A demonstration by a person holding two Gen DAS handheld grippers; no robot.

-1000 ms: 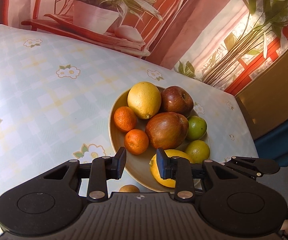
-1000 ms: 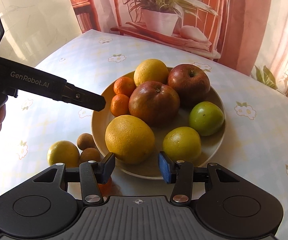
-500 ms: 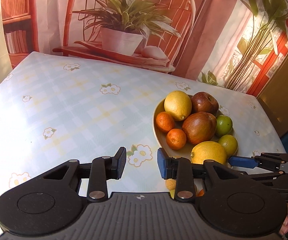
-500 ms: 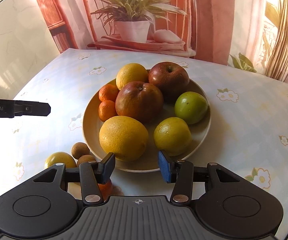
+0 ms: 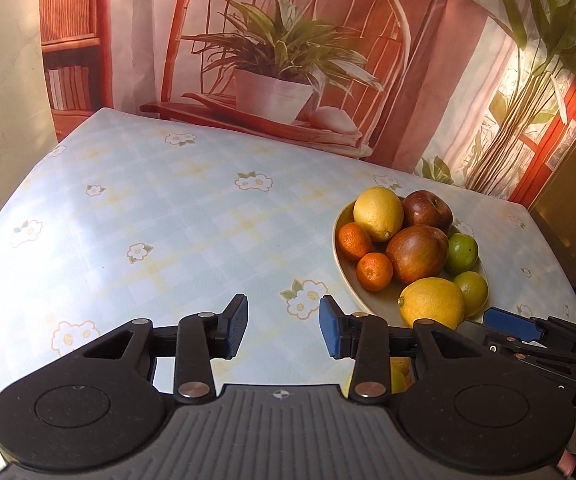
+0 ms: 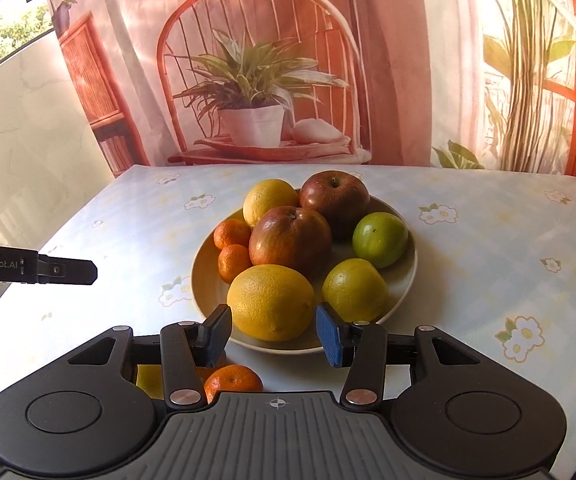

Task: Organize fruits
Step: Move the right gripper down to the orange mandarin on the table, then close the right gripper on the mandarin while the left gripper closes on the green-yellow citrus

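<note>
A cream plate point(image 6: 406, 276) point(image 5: 344, 264) holds two yellow lemons, two red apples, two small oranges and two green fruits. My right gripper point(image 6: 273, 332) is open and empty, just in front of the near lemon point(image 6: 270, 302). A loose mandarin point(image 6: 233, 384) and a yellow fruit point(image 6: 147, 380) lie on the table under its fingers. My left gripper point(image 5: 283, 330) is open and empty over bare tablecloth, left of the plate. Its black arm shows in the right wrist view point(image 6: 31, 268).
The table point(image 5: 147, 220) has a pale checked cloth with flower prints. A printed backdrop with a chair and potted plant point(image 6: 251, 92) hangs behind the far edge. The table's right edge point(image 5: 560, 264) drops off beside the plate.
Both grippers have pulled back from the plate and tilted up. The left one has swung left, so the plate now lies to its right. Both stayed open.
</note>
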